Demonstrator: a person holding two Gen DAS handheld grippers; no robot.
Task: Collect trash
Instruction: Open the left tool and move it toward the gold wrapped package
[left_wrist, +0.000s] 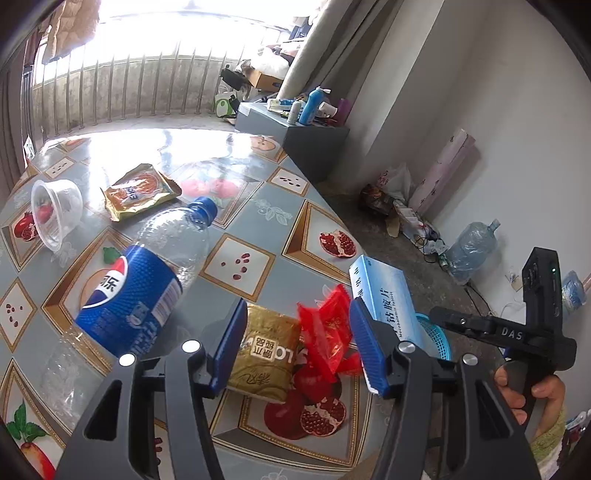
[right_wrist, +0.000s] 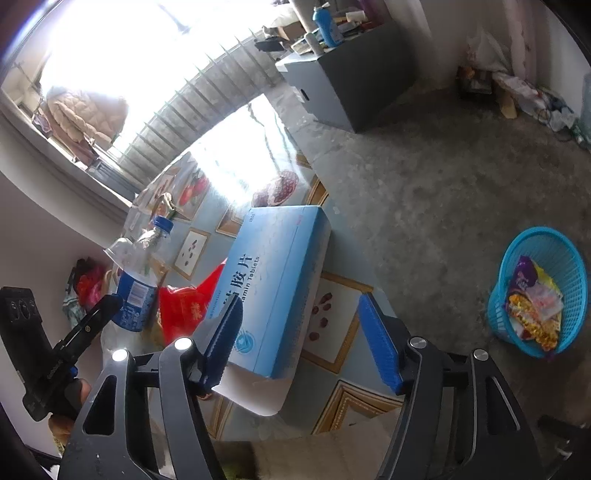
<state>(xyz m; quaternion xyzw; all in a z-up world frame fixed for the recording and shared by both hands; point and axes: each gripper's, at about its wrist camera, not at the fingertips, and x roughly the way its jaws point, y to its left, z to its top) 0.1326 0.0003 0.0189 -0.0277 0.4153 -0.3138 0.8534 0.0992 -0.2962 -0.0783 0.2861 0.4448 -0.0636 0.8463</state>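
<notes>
My left gripper (left_wrist: 298, 308) hangs open over a gold packet (left_wrist: 264, 350) and a crumpled red wrapper (left_wrist: 325, 332) lying on the table; its pads touch neither. A Pepsi bottle (left_wrist: 136, 295) lies to its left, with a clear plastic cup (left_wrist: 55, 210) and an orange-gold snack wrapper (left_wrist: 140, 190) beyond. My right gripper (right_wrist: 300, 299) is open above a blue tablet box (right_wrist: 277, 284) at the table's right edge, and nothing is gripped. On the floor to the right, a blue basket (right_wrist: 539, 291) holds several wrappers.
The fruit-patterned table (left_wrist: 240, 206) ends just right of the box (left_wrist: 384, 291). A grey cabinet (left_wrist: 295, 136) with bottles on top stands behind it. A water jug (left_wrist: 471, 251) and clutter lie along the wall. A hand (left_wrist: 532, 391) holds the right gripper's handle.
</notes>
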